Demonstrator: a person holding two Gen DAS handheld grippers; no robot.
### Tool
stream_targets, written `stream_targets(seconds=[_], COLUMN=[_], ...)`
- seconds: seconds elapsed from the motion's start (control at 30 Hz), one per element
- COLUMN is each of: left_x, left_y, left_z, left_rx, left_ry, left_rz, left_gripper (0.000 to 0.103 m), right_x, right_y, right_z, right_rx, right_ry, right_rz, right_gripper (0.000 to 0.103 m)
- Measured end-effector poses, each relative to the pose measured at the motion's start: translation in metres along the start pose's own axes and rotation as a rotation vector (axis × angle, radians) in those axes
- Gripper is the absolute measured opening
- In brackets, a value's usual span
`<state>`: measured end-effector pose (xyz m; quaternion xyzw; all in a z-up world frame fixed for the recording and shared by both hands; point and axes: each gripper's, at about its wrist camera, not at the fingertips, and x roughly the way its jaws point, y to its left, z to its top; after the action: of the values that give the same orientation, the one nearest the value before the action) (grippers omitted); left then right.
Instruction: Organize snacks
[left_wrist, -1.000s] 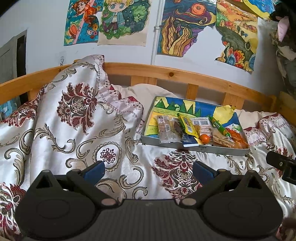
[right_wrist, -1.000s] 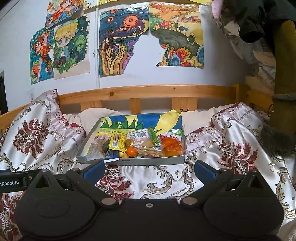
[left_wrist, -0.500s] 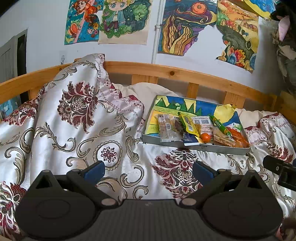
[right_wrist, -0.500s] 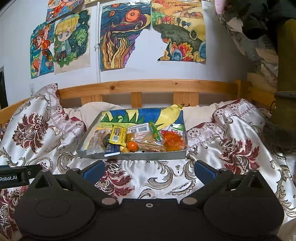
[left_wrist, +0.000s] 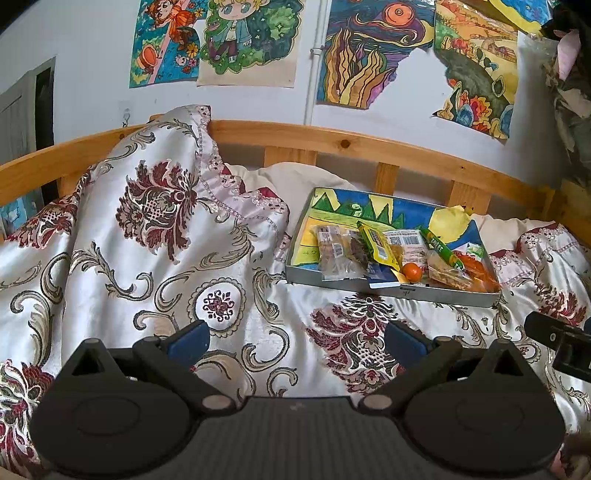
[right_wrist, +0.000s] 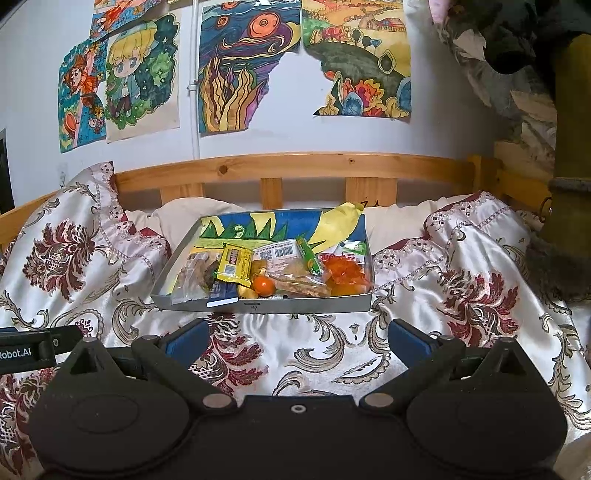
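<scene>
The snacks (right_wrist: 266, 271) lie bunched along the near edge of a shallow metal tray (right_wrist: 266, 305), centre of the right wrist view: a clear packet (right_wrist: 192, 277), a yellow packet (right_wrist: 234, 266), a small orange fruit (right_wrist: 263, 286), a green stick (right_wrist: 308, 254) and an orange bag (right_wrist: 345, 277), overlapping one another. The tray's far half shows only its painted lining, likely because the tray tips toward the camera on the soft bedspread (right_wrist: 325, 350). Such a heap would fit snacks just gathered, or snacks waiting to be sorted. Both grippers hover short of the tray, holding nothing: the right gripper (right_wrist: 295, 338) with fingers wide apart, the left gripper (left_wrist: 295, 338) likewise, further to the left.
</scene>
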<state>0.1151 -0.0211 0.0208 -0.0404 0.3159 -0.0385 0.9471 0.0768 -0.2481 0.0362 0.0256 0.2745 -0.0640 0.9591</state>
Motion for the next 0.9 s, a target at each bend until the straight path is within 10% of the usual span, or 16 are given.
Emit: stream_targets(seconds=[0.9], left_x=[0.0012], left_y=[0.0003], left_z=[-0.0008], left_rx=[0.001], left_ry=[0.007], left_rz=[-0.001], left_gripper=[0.103], right_x=[0.003], right_y=[-0.0008], right_z=[-0.0032], right_rx=[0.002], right_ry=[0.012], right_rz=[-0.005], right_gripper=[0.102])
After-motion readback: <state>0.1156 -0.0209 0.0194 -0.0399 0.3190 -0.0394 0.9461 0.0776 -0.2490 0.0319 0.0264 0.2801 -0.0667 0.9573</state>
